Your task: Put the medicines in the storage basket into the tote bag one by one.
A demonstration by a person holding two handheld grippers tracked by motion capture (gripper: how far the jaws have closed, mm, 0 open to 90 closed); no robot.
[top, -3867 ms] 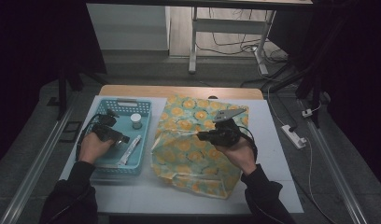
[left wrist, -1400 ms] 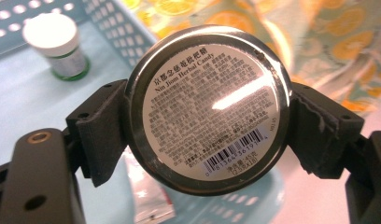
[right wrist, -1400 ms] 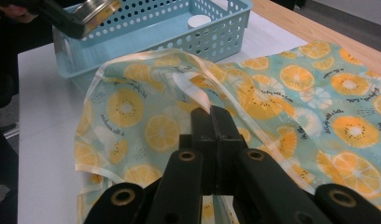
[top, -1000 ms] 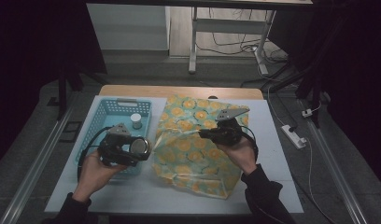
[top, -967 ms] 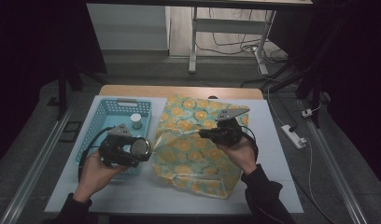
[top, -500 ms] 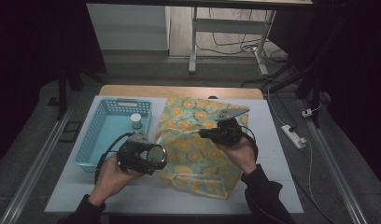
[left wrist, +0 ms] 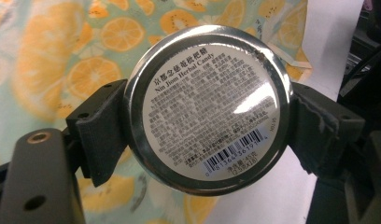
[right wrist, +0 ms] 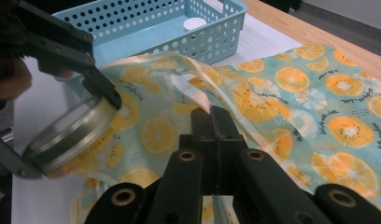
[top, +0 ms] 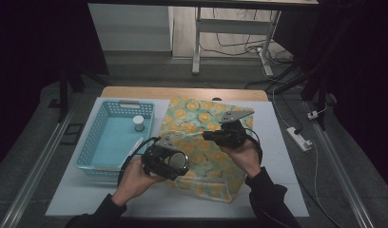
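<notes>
counter (top: 287,190) with white mat; blue basket (top: 99,142) at left, a small white-capped jar (top: 138,123) standing in it. orange-slice print bag (top: 206,142) lies flat beside the basket, mouth toward the basket side.

right hand-held gripper (right wrist: 212,122): jaws fully closed, pinching the upper edge of the bag's mouth and lifting it, so a pale rim (right wrist: 202,74) stands up off the lower layer. opening looks shallow.

left hand-held gripper (left wrist: 205,116): jaws spread wide, clamped across the rim of a round candy tin (left wrist: 206,109), label side facing its camera. tin is in the air just at the bag's near-left edge (top: 175,161), over the fabric, not yet inside.

judgement: step in hand is slipping the tin into the bag.
- tip the tin flatter, edge-first, so it slides under the lifted rim rather than butting it.
- right side should raise the rim a touch higher and hold steady; a slack mouth will fold under the tin.
- metal rim is slick between the pads; keep the squeeze until the tin is well past the opening.
- release only once the tin rests on the lower layer.
</notes>
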